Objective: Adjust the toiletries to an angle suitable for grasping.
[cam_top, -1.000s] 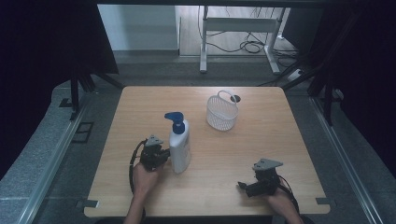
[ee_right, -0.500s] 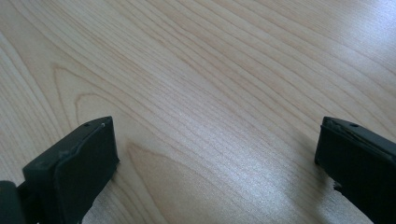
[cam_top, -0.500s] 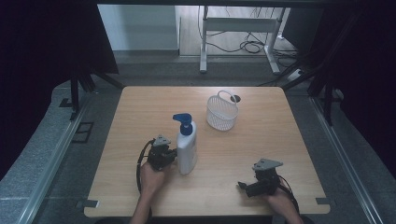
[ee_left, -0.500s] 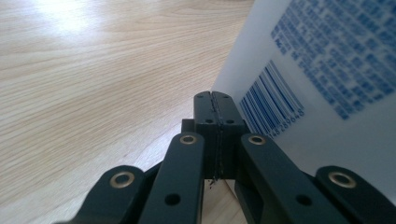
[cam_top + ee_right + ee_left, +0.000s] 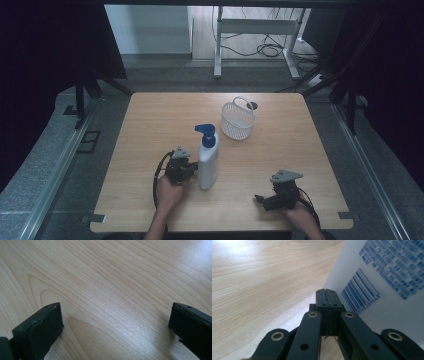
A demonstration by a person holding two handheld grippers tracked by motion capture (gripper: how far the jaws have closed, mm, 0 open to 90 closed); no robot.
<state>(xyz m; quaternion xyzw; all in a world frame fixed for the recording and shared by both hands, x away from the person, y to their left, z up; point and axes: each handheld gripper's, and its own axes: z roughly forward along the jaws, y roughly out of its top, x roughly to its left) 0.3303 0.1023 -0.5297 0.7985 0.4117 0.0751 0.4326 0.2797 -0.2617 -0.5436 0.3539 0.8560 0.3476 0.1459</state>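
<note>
Near the middle of the high view, the left gripper (image 5: 192,169), squeezed tight on nothing, pokes the white pump bottle (image 5: 208,158), while the right gripper (image 5: 261,200) rests wide apart at the lower right.

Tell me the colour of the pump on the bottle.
Blue. The pump tops the white bottle; the high view shows it best.

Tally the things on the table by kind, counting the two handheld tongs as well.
Pump bottles: 1, white bottle with a blue pump top
Baskets: 1, white basket with a handle
Tongs: 2, left tongs closed beside the bottle, right tongs open over bare wood
Total: 4
</note>
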